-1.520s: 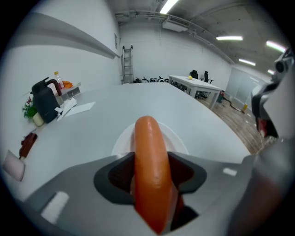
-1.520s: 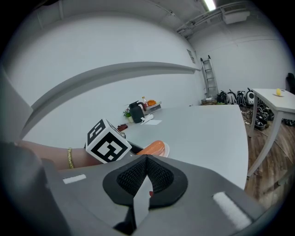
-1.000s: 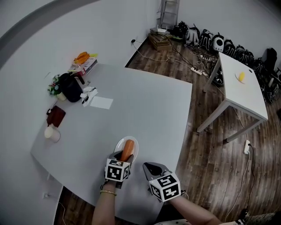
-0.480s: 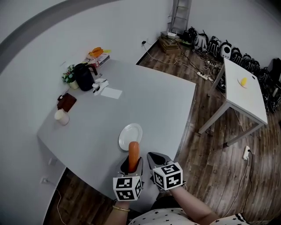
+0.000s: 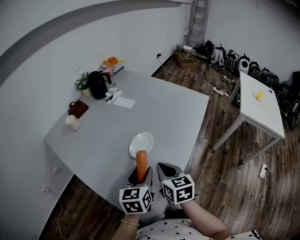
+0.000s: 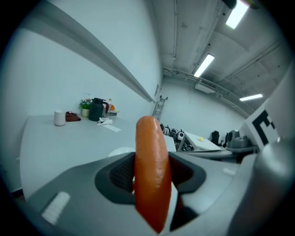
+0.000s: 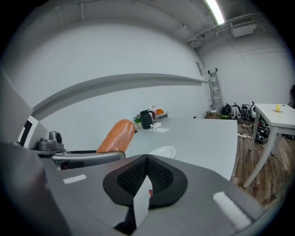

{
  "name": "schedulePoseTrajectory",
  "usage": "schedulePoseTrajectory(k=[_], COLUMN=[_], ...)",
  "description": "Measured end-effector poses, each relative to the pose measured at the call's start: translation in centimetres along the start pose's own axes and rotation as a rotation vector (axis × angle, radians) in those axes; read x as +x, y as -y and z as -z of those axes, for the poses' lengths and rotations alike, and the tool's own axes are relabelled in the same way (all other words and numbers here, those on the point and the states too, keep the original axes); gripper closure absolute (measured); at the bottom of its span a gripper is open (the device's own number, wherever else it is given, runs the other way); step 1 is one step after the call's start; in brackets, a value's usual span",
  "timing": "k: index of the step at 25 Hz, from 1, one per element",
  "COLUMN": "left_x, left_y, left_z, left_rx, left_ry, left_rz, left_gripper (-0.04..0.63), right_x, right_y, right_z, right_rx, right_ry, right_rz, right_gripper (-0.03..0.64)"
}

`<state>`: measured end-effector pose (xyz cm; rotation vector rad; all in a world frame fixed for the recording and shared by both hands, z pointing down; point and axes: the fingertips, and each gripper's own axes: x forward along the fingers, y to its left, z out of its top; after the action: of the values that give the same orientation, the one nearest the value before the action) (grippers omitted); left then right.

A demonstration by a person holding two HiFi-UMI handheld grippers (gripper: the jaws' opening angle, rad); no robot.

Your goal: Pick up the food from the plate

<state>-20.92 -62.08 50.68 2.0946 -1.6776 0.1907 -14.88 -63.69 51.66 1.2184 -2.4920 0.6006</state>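
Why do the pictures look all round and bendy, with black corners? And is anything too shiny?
Head view: the wide lens bends the table edges and wall stripe into curves; light is soft and even. Left gripper view: black corners ring a round picture; the sausage, so close, looms huge with a faint shine. Right gripper view: same round frame; the ceiling lamp glares white.

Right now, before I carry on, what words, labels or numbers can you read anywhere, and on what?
No readable text anywhere.
Left cube and right cube: black-and-white square patterns only, no letters.
Far stack of items: any print too small to read.
White sheet: looks blank.
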Motion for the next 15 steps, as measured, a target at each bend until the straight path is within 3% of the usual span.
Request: schedulePoseTrajectory(k=[15], left_x=[-0.4], left_y=[-0.6], left_z=[-0.6], left_rx=[0.000], left_ry=[-0.003], left_rz=[-0.024], left_gripper=[0.393], right_x=[-0.2], right_y=[-1.4], right_z=[-1.3], right_rx=[-0.040], right_ry=[0.005], right_rz=[-0.017], right_gripper=[0.618])
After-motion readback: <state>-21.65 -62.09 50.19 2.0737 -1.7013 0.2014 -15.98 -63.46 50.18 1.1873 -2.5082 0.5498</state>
